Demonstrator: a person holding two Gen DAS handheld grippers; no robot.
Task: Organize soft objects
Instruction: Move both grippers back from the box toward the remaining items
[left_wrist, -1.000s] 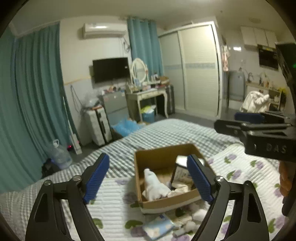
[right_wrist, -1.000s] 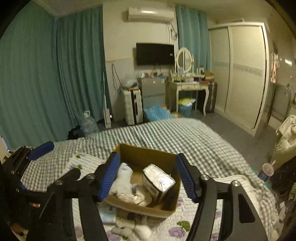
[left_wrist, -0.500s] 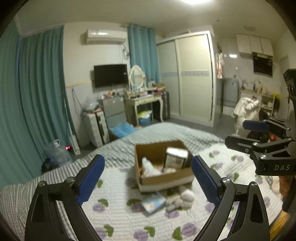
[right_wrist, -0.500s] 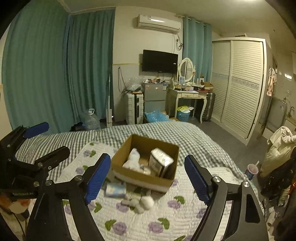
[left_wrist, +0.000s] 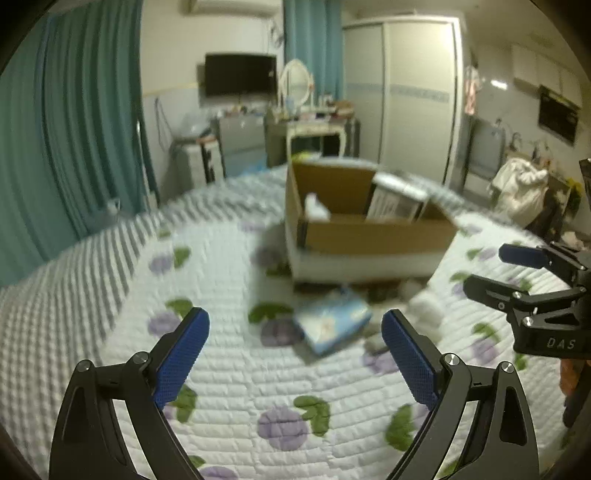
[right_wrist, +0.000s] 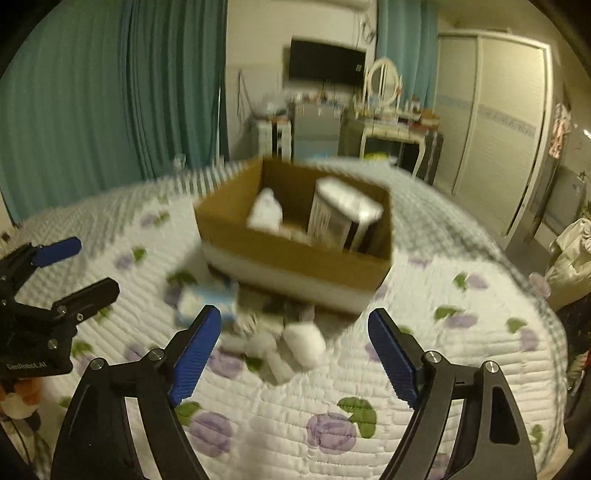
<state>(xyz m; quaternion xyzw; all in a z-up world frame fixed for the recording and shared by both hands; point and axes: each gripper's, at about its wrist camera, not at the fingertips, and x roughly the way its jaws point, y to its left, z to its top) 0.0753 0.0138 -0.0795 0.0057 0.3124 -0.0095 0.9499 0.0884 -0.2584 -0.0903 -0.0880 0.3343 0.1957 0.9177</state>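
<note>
Bedroom, quilted floral bed (left_wrist: 229, 373): my left claw (left_wrist: 295, 354) and right claw (right_wrist: 295, 347) both hang spread and empty above it, with white soft rolls (right_wrist: 303, 343) and a blue tissue pack (left_wrist: 332, 325) loose just before the cardboard box (right_wrist: 295, 254), which holds a white soft item (right_wrist: 264, 214) and a silver packet (right_wrist: 343, 218). I judge the right claw should straddle one roll and pinch mid-body; blur hides the rolls' number and kind.
</note>
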